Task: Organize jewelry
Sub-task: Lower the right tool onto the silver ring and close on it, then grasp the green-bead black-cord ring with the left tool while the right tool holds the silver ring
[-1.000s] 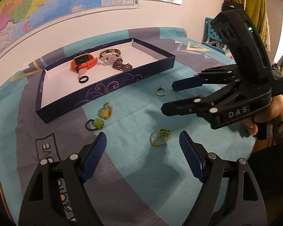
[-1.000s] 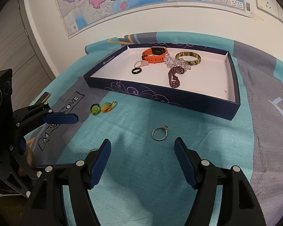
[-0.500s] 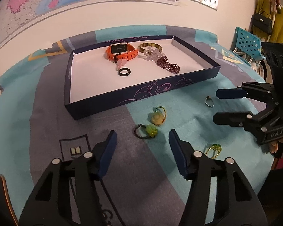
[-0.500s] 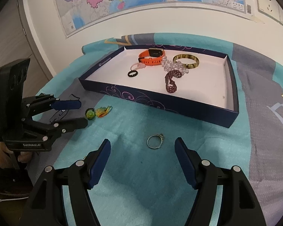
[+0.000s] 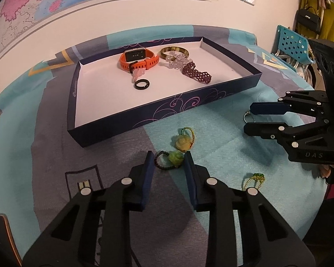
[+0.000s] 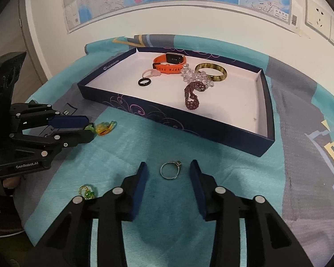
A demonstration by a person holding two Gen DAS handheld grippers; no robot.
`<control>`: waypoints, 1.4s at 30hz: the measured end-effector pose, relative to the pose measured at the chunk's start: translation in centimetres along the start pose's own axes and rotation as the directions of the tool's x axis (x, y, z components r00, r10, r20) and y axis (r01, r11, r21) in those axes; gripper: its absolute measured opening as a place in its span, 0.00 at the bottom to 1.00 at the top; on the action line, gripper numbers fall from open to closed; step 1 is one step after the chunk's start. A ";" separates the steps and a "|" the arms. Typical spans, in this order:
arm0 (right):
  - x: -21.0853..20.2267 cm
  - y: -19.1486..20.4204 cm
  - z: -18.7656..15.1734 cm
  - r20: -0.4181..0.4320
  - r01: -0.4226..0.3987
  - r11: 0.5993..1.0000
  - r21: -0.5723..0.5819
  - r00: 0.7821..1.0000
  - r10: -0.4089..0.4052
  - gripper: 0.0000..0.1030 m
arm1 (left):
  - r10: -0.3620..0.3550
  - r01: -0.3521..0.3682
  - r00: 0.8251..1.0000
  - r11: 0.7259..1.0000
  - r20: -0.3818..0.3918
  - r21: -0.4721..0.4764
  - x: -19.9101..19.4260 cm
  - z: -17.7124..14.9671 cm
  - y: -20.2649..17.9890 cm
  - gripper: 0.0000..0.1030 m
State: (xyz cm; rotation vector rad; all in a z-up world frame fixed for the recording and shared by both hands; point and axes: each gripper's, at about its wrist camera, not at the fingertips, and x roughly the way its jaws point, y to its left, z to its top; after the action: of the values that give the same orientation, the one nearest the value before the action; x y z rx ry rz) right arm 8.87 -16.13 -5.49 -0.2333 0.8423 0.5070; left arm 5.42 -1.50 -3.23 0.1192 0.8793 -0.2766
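Since a second ago both sets of jaws have been closing, and the left one has swung over from the gold-green ring to the green charm.

Left wrist view: the left gripper brackets the green bead charm with its dark cord loop. The right pad looks right against the bead, the left pad is still off the cord, so it's narrowed but not pinching yet. The yellow bead charm sits just beyond, nearly touching, so I'd squeeze low and square on the green bead to avoid dragging its neighbour. The gold-green ring waits to the right.

Right wrist view: the right gripper is half-spread around the silver ring, which lies flat, clear of both pads. Thin ring on fuzzy cloth, so get the tips right down before closing.

Everything rests on a teal-and-grey blanket. The navy tray behind already holds a watch, bangle and beads, and a map hangs on the wall.
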 end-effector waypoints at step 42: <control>-2.7 -0.7 2.5 0.130 -0.066 0.998 -0.001 0.989 0.066 0.16 | -0.016 0.018 0.992 1.000 0.128 -0.013 -3.4 2.3 0.4 0.25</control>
State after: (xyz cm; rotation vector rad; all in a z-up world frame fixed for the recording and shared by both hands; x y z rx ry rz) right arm 9.36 -16.66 -1.76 -0.1678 0.7260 0.5764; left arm 5.13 -0.98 0.86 0.0801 0.7552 -0.2910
